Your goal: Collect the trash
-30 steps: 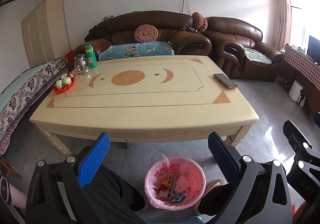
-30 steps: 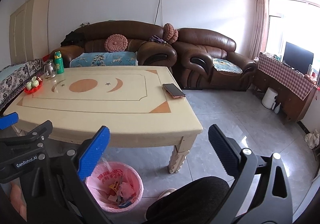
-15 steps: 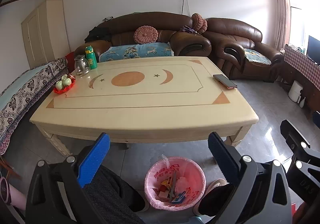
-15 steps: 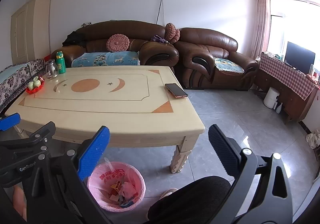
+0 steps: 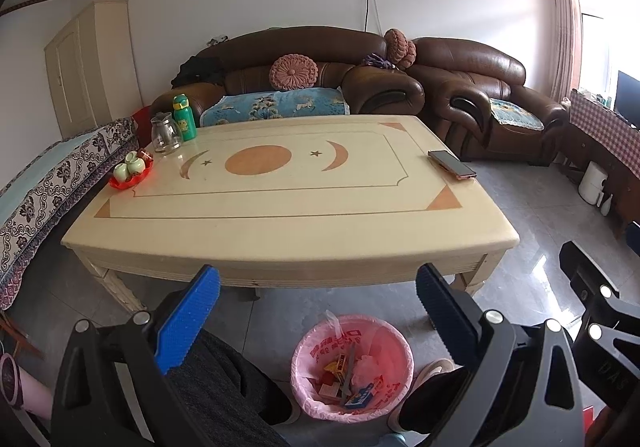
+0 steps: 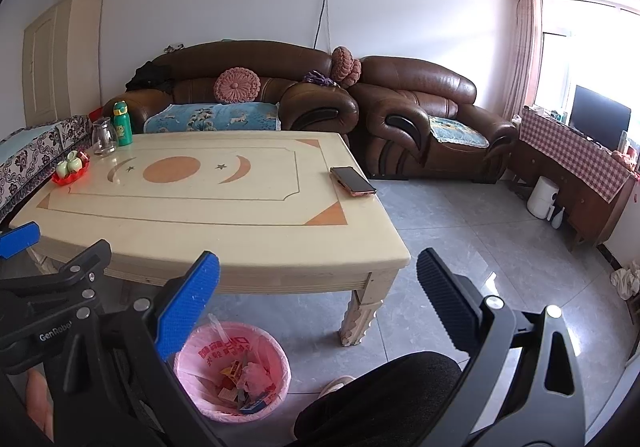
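A bin with a pink liner stands on the floor under the table's near edge. It holds wrappers and small boxes. My left gripper hangs open and empty above and just in front of it. My right gripper is open and empty too, up and to the right of the bin. Each gripper shows in the other's view: the right one at the right edge, the left one at the left edge. I see no loose trash on the cream table.
On the table lie a phone at the right, and a red tray of cups, a glass jug and a green bottle at the far left. The person's dark-trousered knees flank the bin. Brown sofas stand behind.
Both views have tilted up slightly, so the table sits a little lower in frame. Both grippers stay open and empty; the bin has not moved.
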Demonstrator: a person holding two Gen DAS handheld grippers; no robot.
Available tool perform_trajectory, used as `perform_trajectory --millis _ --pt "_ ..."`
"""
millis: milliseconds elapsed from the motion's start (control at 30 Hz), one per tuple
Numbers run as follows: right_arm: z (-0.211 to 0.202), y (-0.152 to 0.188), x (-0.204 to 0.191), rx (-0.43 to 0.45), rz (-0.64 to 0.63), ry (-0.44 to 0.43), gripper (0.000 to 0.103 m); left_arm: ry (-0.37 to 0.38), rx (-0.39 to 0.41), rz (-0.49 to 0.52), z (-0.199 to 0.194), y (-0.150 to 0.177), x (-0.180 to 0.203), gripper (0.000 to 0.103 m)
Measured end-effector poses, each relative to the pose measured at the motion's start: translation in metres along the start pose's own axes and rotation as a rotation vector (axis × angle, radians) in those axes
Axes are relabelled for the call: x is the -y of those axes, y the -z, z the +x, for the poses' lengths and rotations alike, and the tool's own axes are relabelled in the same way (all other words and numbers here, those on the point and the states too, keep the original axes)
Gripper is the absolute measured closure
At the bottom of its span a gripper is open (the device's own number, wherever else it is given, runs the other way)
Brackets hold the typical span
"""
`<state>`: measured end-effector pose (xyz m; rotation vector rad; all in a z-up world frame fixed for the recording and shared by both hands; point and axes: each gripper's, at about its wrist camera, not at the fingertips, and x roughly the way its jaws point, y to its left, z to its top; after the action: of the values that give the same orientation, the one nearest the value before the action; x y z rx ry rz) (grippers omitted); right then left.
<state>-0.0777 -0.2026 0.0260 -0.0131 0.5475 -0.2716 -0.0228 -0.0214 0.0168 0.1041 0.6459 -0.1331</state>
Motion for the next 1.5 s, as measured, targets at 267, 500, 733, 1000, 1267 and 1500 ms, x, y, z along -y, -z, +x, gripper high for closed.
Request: perform_trajectory --millis 267,500,733,1000,1267,1500 --pt "0.0026 0.0013 0.0018 -0.001 -0.007 -0.001 0.007 0.002 -0.004 0.001 -0.0009 0.0028 0.0004 0.007" --pt "0.0035 0.0016 0.0026 0.001 -0.006 -0.003 0.007 -0.002 -0.001 0.01 -0.0006 0.0034 0.0015 0.007" --pt "0.0039 0.0017 0.0017 0.001 -0.008 -0.001 0.007 0.003 -0.003 0.008 0.0002 0.0037 0.0015 0.007" --pt "0.0039 0.0019 0.0008 0.003 -0.008 0.0 0.007 0.003 0.003 0.009 0.002 0.0043 0.0014 0.007" --pt "0.0057 0.002 0.0014 -0.003 -0.006 -0.004 0.007 -0.001 0.026 0.025 0.0002 0.0075 0.002 0.007" --pt "0.0079 0.0028 0.0035 -0.004 -0.008 -0.008 0.007 0.004 0.005 0.019 0.0039 0.0063 -0.0008 0.007"
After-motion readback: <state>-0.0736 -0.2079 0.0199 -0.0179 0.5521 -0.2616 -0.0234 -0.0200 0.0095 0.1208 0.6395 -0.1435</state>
